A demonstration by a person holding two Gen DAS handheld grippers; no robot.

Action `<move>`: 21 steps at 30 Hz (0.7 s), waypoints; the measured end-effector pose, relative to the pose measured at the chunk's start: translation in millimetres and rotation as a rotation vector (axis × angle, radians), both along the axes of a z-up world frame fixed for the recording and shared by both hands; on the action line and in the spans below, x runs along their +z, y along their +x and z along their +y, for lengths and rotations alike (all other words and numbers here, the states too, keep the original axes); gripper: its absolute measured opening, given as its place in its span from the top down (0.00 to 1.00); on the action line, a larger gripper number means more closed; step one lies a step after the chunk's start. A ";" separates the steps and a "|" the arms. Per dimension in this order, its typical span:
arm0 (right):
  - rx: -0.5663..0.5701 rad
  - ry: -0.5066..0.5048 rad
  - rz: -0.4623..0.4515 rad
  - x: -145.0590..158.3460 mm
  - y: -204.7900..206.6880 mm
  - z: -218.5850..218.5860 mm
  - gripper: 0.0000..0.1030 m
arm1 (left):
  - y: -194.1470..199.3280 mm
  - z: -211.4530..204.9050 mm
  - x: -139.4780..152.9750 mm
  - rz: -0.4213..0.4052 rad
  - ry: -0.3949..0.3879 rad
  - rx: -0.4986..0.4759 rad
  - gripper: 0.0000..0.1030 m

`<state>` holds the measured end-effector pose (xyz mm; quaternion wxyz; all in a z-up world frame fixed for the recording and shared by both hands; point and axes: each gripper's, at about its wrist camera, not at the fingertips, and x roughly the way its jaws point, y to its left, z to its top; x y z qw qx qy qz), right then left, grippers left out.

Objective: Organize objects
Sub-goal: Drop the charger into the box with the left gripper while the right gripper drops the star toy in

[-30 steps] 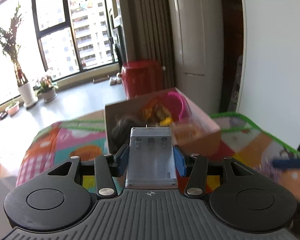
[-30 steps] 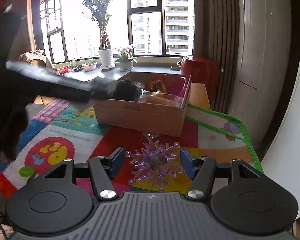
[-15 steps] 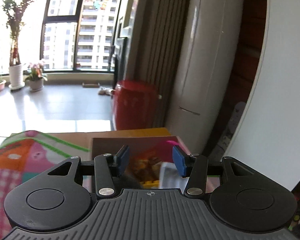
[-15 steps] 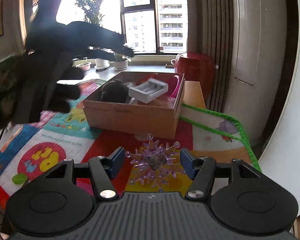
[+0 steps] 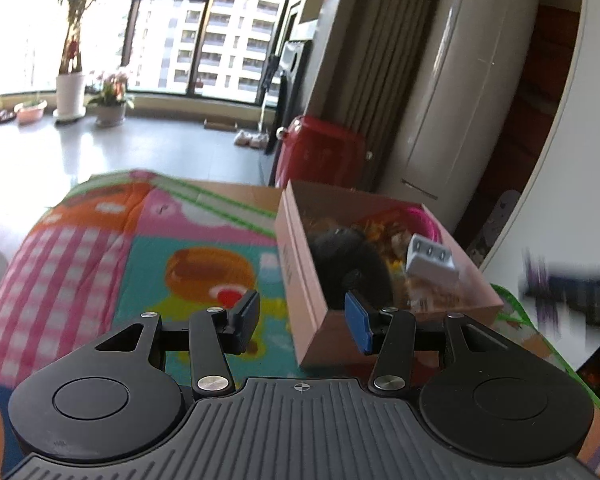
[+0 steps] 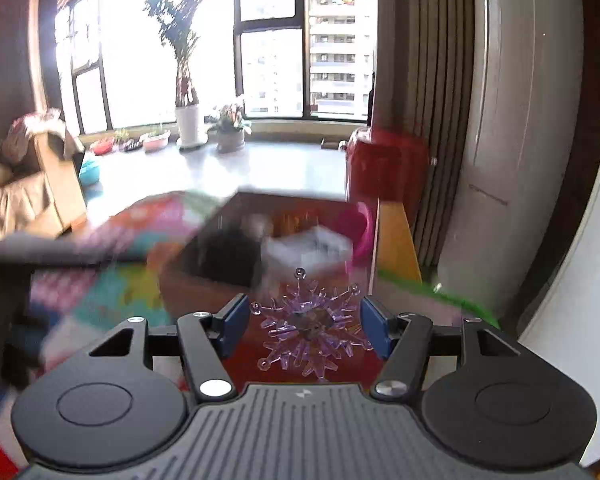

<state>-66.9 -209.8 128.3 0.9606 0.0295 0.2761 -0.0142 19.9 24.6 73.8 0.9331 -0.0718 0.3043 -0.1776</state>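
Sitting between your right claw's (image 6: pixel 303 322) blue pads, the translucent purple spiky snowflake ornament (image 6: pixel 307 326) has its tips reaching toward both fingers; whether the pads actually pinch it, you cannot tell. Just ahead of that claw, badly blurred, lies the open brown cardboard box (image 6: pixel 260 248). Your left claw (image 5: pixel 303 316) stands wide apart and grips nothing, its right finger crossing the box's near corner. Inside the box (image 5: pixel 306 280), ahead and to the right of that claw, rests the white plastic battery holder (image 5: pixel 431 264) beside a black fuzzy lump (image 5: pixel 352 260) and a pink rim. Underneath spreads the colourful patchwork play mat (image 5: pixel 140 248).
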 end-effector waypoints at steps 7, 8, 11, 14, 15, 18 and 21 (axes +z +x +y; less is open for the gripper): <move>-0.031 0.094 0.013 32.7 113.8 5.6 0.25 | -1.6 15.8 -1.4 0.031 -0.106 -0.003 0.49; -0.056 0.102 0.040 28.9 124.4 4.2 0.25 | -0.5 18.9 -0.7 0.036 -0.118 -0.005 0.49; -0.044 0.057 0.058 19.2 117.4 -0.9 0.25 | 8.3 24.9 1.9 0.031 -0.130 0.002 0.50; -0.026 -0.018 0.085 1.5 79.1 -12.7 0.25 | 27.1 21.1 -0.7 0.045 -0.130 0.003 0.50; -0.021 -0.018 0.107 -5.9 66.4 -17.4 0.28 | 33.3 17.8 -2.4 0.055 -0.127 -0.004 0.50; -0.018 -0.039 0.179 -33.2 32.7 -30.2 0.43 | 49.6 -2.5 -9.8 0.081 -0.069 -0.037 0.50; -0.047 -0.087 0.198 -58.2 18.0 -36.2 0.44 | 56.1 -22.7 -17.2 0.096 0.016 -0.060 0.50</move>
